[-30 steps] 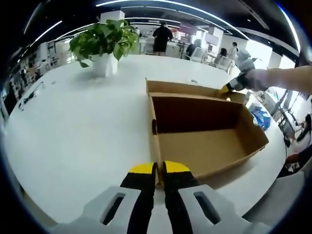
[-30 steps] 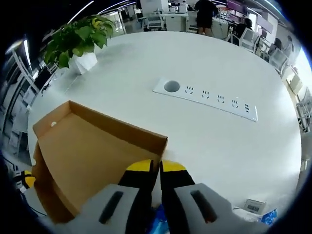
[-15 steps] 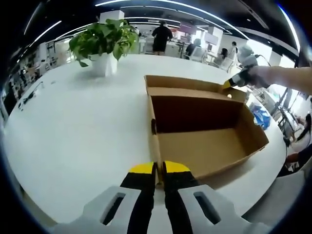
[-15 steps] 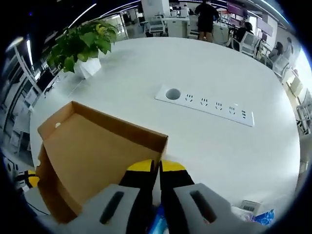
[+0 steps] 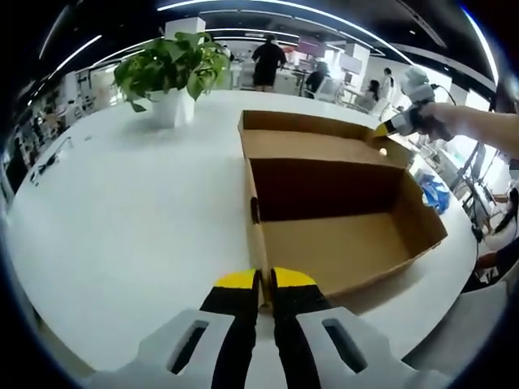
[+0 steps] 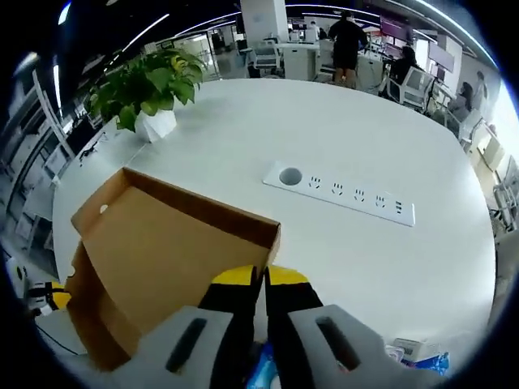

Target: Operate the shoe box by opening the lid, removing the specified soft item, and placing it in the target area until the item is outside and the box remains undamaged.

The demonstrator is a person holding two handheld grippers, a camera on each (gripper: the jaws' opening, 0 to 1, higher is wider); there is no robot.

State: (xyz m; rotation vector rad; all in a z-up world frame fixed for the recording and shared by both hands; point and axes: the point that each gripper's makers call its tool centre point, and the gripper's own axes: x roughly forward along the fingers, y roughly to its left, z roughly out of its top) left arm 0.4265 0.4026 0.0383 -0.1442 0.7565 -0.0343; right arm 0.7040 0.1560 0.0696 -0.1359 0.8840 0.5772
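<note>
An open brown cardboard shoe box (image 5: pixel 340 243) lies on the white table, and its inside shows bare cardboard. My left gripper (image 5: pixel 265 280) is shut on the box's near wall at the corner. The hinged lid (image 5: pixel 312 144) stands tilted up along the far side. At its far right corner my right gripper (image 5: pixel 381 130) is shut on the lid's edge, with a person's arm behind it. In the right gripper view the lid (image 6: pixel 162 251) spreads left of my right gripper (image 6: pixel 259 277), which pinches its rim. A blue and white bundle (image 5: pixel 430 194) lies beyond the box's right wall.
A potted green plant (image 5: pixel 170 69) stands at the table's far left. A white power strip (image 6: pixel 340 193) is set into the table (image 6: pixel 389 267) beyond the lid. Something blue (image 6: pixel 263 374) shows under my right gripper. People and desks fill the office behind.
The right gripper has lifted the lid's corner higher and farther back, so the lid now shows more of its inner face. The left gripper and the box base have stayed put.
</note>
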